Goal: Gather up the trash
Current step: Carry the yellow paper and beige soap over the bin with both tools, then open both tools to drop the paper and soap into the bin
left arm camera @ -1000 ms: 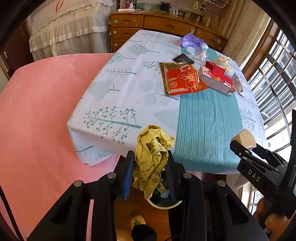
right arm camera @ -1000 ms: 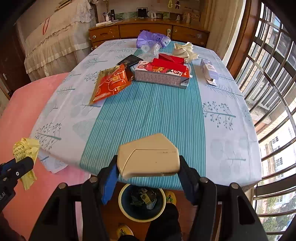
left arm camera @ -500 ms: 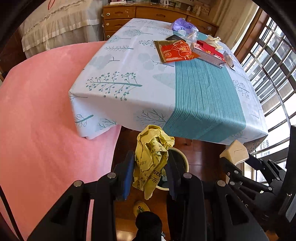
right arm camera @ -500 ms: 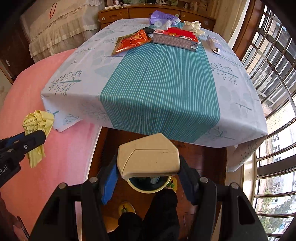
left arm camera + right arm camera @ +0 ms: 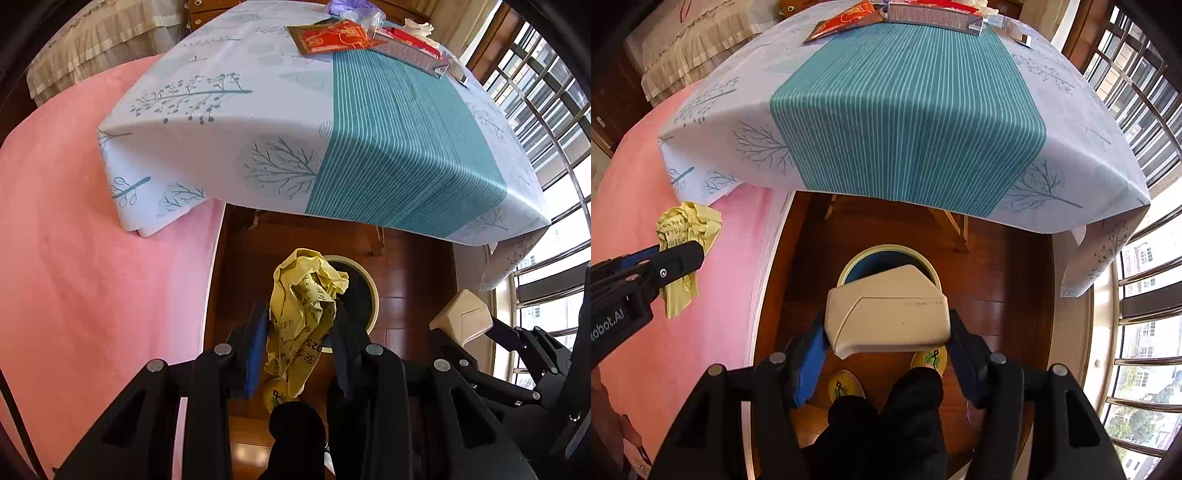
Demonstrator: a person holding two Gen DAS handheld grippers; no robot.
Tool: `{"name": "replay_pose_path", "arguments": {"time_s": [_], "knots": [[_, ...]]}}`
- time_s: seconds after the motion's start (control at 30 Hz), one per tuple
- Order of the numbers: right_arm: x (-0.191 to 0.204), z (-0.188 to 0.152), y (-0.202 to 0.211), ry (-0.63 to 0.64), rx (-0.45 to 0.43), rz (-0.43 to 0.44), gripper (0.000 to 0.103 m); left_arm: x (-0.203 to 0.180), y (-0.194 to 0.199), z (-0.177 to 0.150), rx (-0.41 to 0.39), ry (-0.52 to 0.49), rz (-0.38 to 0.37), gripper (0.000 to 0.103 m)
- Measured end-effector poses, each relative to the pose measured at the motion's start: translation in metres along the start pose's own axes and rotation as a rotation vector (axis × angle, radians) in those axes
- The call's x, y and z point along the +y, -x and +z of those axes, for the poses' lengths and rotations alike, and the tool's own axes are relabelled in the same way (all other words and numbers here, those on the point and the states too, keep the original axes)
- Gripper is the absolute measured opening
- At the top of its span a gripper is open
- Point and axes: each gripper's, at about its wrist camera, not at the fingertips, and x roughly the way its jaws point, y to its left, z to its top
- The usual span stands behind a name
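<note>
The left gripper squeezes yellow crumpled paper; the right gripper squeezes a cream box. Both hang over the bin at twelve o'clock, ready for dropping.

Crumpled yellow paper with printed text; a smooth, matt beige plastic piece; glossy dark wood floor; printed cloth over the table.

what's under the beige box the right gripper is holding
Below the beige box, held in the right gripper, a round trash bin stands on the wooden floor. Only its far rim and blue inner wall show; the box covers its contents.
</note>
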Motion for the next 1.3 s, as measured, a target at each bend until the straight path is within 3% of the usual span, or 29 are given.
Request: {"name": "replay_pose_path", "arguments": {"time_s": [0.3, 0.63, 0.8, 0.9, 1.07, 1.13, 1.3], "knots": [[-0.019, -0.004, -0.055, -0.047, 0.043, 0.032, 0.061, -0.015, -0.069, -0.01, 0.088, -0.026, 0.016, 0.031], [-0.048, -0.008, -0.147, -0.137, 0.093, 0.109, 0.061, -0.025, -0.182, -0.006, 0.148, -0.005, -0.047, 0.031], [-0.062, -0.01, -0.19, -0.148, 0.138, 0.101, 0.061, -0.032, -0.229, -0.007, 0.169, 0.001, -0.109, 0.033], [-0.062, -0.01, -0.208, -0.125, 0.165, 0.081, 0.061, -0.031, -0.248, -0.012, 0.179, 0.014, -0.125, 0.042], [-0.059, -0.013, -0.223, -0.085, 0.186, 0.051, 0.061, -0.026, -0.265, -0.022, 0.2, 0.013, -0.113, 0.082], [-0.054, -0.012, -0.227, -0.074, 0.194, 0.042, 0.061, -0.02, -0.267, -0.023, 0.208, 0.024, -0.113, 0.087], [-0.041, -0.009, -0.243, -0.029, 0.21, 0.031, 0.061, -0.008, -0.261, -0.031, 0.177, 0.037, -0.089, 0.088]]}}
